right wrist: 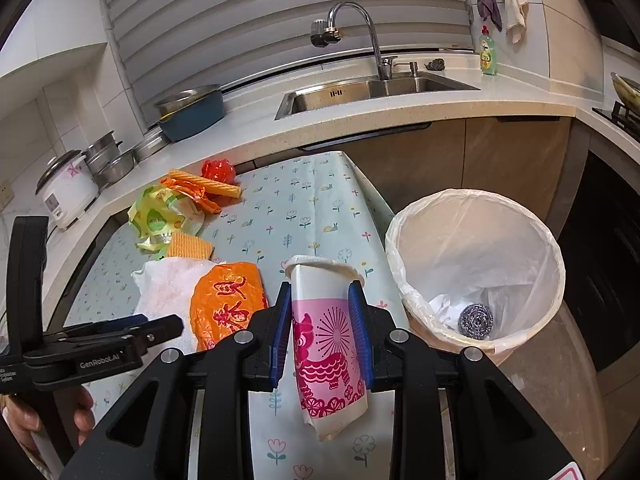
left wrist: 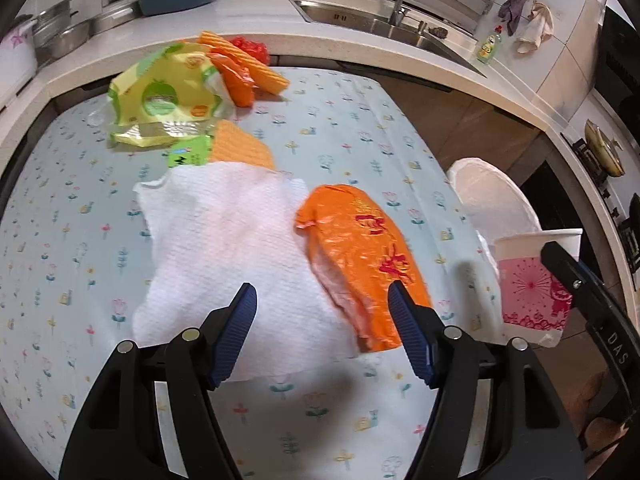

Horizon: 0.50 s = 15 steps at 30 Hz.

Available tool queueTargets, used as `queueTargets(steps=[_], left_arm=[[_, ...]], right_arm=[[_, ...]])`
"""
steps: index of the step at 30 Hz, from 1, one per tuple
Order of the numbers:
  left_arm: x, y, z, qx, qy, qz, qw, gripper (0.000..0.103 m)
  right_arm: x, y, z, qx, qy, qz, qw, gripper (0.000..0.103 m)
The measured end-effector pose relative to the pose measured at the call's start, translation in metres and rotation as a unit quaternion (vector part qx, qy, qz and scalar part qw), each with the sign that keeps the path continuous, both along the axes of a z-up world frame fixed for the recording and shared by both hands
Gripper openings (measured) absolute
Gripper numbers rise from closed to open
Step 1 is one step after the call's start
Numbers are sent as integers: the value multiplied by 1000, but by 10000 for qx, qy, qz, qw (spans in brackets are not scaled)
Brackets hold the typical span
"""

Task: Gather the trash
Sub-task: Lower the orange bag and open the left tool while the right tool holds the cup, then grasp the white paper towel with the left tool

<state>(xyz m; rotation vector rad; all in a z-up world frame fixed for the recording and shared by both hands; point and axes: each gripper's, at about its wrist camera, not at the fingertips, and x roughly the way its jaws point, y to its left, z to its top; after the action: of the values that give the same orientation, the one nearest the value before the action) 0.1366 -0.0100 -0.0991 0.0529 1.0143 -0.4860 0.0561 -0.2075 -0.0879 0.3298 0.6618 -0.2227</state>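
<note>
My left gripper (left wrist: 322,292) is open and hovers low over the flowered tablecloth (left wrist: 340,120). One finger is above a white paper towel (left wrist: 224,240), the other above a crumpled orange plastic bag (left wrist: 360,248); nothing sits between the pads. My right gripper (right wrist: 320,292) is shut on a squashed pink-and-white paper cup (right wrist: 324,340), held above the table's right edge. That cup (left wrist: 532,280) also shows at the right of the left wrist view. A lined trash bin (right wrist: 404,248) stands right of the table with a steel scourer (right wrist: 475,320) inside. The left gripper (right wrist: 160,330) appears side-on, held by a hand (right wrist: 24,416).
More litter lies at the table's far left: a yellow-green wrapper (left wrist: 160,96), an orange cloth (left wrist: 240,148), a ribbed orange piece (left wrist: 248,60), a red ball (left wrist: 252,46). Behind runs a counter with sink (right wrist: 360,92), tap (right wrist: 372,40), soap bottle (right wrist: 488,54), pots (right wrist: 192,112) and rice cooker (right wrist: 68,188).
</note>
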Motion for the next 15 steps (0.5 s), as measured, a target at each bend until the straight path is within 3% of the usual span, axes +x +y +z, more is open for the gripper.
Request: queueTargets(steps=[3, 6, 11, 14, 15], left_arm=[[4, 22, -5, 306, -166, 259, 9991, 64], [16, 39, -17, 366, 20, 488, 9981, 64], [23, 42, -35, 475, 211, 491, 9974, 50], [20, 36, -37, 586, 71, 396, 9975, 38], [18, 34, -36, 613, 29, 346, 9975, 16]], right_arm=[[4, 5, -1, 2, 4, 82, 10000, 27], [10, 12, -3, 16, 19, 176, 9998, 27], [18, 23, -4, -5, 65, 319, 9995, 27], [21, 29, -5, -25, 93, 361, 9993, 27], [21, 30, -5, -31, 98, 371, 9993, 27]])
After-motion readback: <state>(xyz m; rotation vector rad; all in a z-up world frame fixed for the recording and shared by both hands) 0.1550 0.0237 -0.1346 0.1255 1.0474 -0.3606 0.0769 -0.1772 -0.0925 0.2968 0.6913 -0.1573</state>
